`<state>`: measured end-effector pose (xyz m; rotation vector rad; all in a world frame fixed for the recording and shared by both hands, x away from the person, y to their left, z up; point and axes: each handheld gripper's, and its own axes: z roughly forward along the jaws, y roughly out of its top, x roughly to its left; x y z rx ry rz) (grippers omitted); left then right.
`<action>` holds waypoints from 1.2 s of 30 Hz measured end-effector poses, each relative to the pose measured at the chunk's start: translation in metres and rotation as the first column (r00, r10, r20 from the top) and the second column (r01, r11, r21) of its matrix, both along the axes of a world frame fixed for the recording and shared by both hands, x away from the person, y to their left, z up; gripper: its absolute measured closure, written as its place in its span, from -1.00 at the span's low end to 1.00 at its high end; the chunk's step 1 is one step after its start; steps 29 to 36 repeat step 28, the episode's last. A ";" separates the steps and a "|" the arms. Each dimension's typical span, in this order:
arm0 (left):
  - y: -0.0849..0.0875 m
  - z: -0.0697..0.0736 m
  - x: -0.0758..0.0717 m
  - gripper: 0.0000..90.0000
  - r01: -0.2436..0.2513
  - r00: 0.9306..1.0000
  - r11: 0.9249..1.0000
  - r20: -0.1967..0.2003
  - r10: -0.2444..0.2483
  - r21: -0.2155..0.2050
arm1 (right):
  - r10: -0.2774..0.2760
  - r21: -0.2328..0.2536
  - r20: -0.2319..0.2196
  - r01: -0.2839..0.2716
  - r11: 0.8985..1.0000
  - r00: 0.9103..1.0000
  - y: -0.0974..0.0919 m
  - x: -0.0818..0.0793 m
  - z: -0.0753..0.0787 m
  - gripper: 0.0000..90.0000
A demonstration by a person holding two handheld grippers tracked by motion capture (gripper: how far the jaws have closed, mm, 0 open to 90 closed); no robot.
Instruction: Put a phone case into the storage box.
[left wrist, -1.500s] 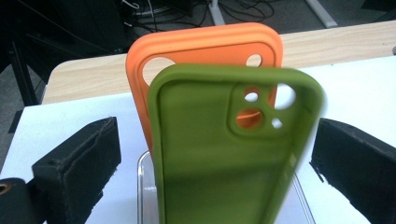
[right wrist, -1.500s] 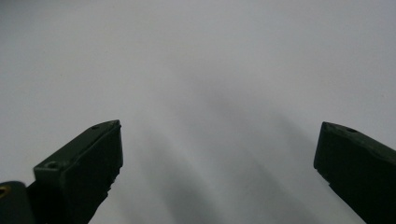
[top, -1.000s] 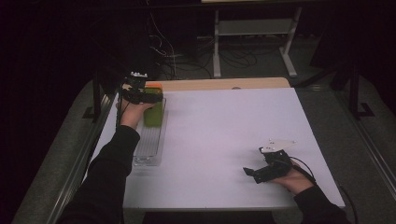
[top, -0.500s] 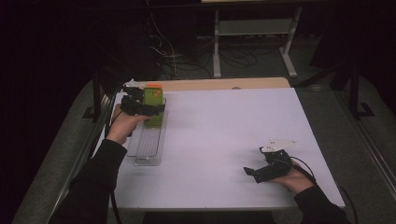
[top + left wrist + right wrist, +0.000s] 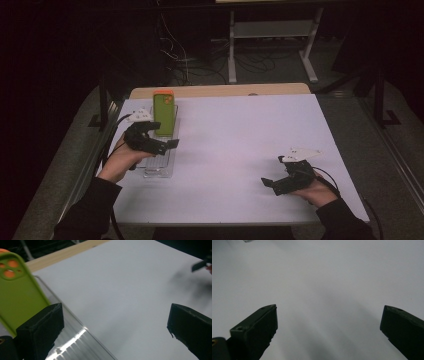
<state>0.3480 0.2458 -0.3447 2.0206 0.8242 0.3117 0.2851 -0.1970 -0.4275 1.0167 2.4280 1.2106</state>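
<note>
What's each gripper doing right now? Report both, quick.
Left gripper: open, holding nothing, beside the green phone case.
Right gripper: open, holding nothing, over the white table.

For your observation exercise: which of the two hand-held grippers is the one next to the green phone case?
The left gripper. It hovers open over the clear tray holding the green phone case; the right gripper sits apart, over bare white table.

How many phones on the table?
1. A green-cased phone lies in the clear tray at the table's left, just beyond the open left gripper. None elsewhere.
</note>
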 end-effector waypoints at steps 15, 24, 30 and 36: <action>0.004 -0.038 -0.038 -0.99 0.090 0.996 0.994 0.006 -0.091 0.063 | 0.011 0.021 0.035 -0.011 1.000 0.999 -0.001 -0.002 0.007 -0.99; 0.006 -0.044 -0.039 -0.99 0.087 0.996 0.994 0.011 -0.088 0.066 | 0.017 0.030 0.044 -0.019 0.999 0.999 0.000 -0.003 0.011 -0.99; 0.006 -0.045 -0.040 -0.99 0.089 0.996 0.994 0.010 -0.090 0.061 | 0.022 0.026 0.048 -0.024 0.999 0.999 0.001 -0.003 0.011 -0.99; 0.006 -0.045 -0.040 -0.99 0.089 0.996 0.994 0.010 -0.090 0.061 | 0.022 0.026 0.048 -0.024 0.999 0.999 0.001 -0.003 0.011 -0.99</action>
